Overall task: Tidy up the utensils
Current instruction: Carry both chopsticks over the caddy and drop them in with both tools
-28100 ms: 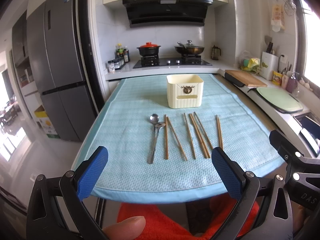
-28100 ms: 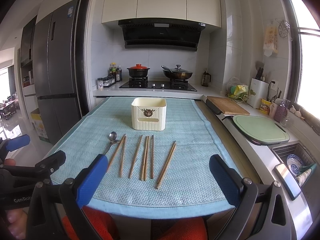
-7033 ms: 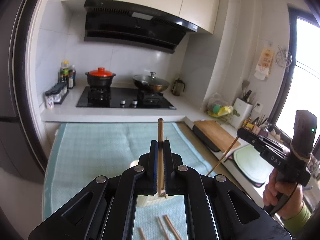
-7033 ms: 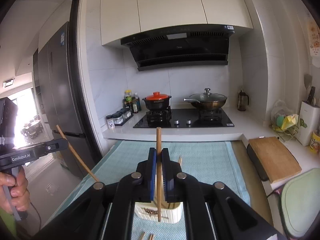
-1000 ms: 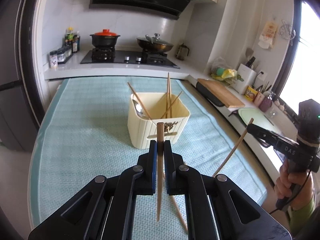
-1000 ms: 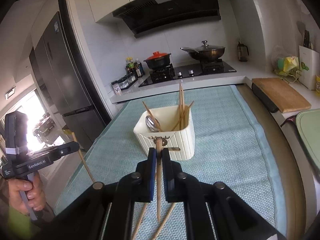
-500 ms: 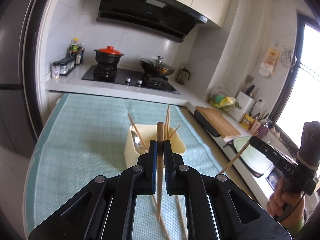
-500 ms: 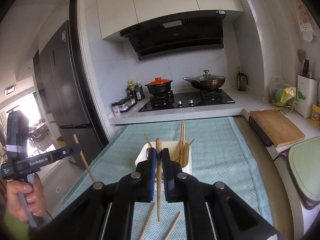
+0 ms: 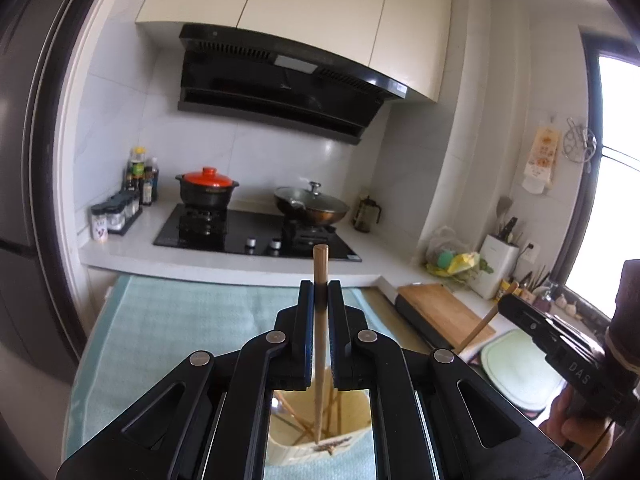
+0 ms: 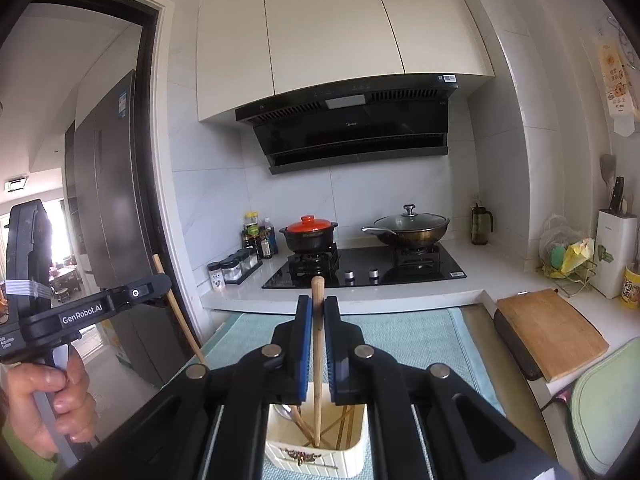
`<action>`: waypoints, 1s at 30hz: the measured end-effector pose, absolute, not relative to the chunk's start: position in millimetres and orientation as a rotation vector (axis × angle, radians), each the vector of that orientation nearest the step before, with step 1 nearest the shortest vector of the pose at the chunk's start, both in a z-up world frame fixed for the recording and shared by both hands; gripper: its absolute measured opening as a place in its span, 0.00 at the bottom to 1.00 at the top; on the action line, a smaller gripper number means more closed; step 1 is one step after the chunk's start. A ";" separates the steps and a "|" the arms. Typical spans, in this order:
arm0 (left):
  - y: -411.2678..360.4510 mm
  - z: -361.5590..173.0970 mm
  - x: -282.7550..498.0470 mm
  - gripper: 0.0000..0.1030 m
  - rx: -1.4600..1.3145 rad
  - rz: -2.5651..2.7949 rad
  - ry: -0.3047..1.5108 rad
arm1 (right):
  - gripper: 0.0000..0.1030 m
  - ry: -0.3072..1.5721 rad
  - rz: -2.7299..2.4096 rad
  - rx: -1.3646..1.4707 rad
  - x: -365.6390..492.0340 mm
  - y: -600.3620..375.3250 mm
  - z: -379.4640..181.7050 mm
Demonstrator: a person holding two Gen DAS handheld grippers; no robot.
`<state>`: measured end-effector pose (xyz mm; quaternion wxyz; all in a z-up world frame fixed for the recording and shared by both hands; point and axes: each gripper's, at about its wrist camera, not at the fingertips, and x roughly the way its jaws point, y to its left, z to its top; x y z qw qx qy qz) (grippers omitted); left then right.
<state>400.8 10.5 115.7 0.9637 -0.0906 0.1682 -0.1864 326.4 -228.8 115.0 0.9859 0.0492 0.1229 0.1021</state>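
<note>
My left gripper (image 9: 320, 292) is shut on a wooden chopstick (image 9: 320, 344) that stands upright, its lower tip hanging over the cream utensil box (image 9: 320, 446). My right gripper (image 10: 318, 308) is shut on another upright chopstick (image 10: 318, 360) above the same box (image 10: 316, 458), which holds several chopsticks and a spoon (image 10: 283, 411). In the left wrist view the right gripper shows at the right edge (image 9: 508, 308) with its chopstick (image 9: 480, 328). The right wrist view has the left gripper at the left (image 10: 162, 280) with a chopstick (image 10: 180, 316).
The box stands on a light blue mat (image 9: 180, 332) on the counter. Behind it is a stove (image 10: 360, 268) with a red-lidded pot (image 10: 308, 234) and a wok (image 10: 412, 228). A wooden cutting board (image 10: 552, 332) and a green board (image 10: 608, 400) lie to the right, a fridge (image 10: 108, 220) to the left.
Both grippers have risen with their chopsticks and tipped up toward level. The box has slid to the bottom of both views, under the chopstick tips. The loose chopsticks on the mat are out of view.
</note>
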 end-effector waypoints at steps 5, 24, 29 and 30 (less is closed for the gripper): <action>4.0 88.5 440.2 0.04 -0.208 -0.365 0.415 | 0.06 0.321 0.222 0.098 366.7 -224.3 97.7; -30.5 -26.8 525.0 0.09 -0.162 -0.329 0.742 | 0.09 0.775 0.306 0.170 504.9 -204.7 -19.0; -19.2 -20.6 516.3 0.77 -0.174 -0.288 0.705 | 0.51 0.745 0.304 0.185 498.1 -208.9 -11.2; -16.5 -17.6 511.6 0.79 -0.171 -0.285 0.689 | 0.51 0.741 0.306 0.180 495.4 -209.8 -8.9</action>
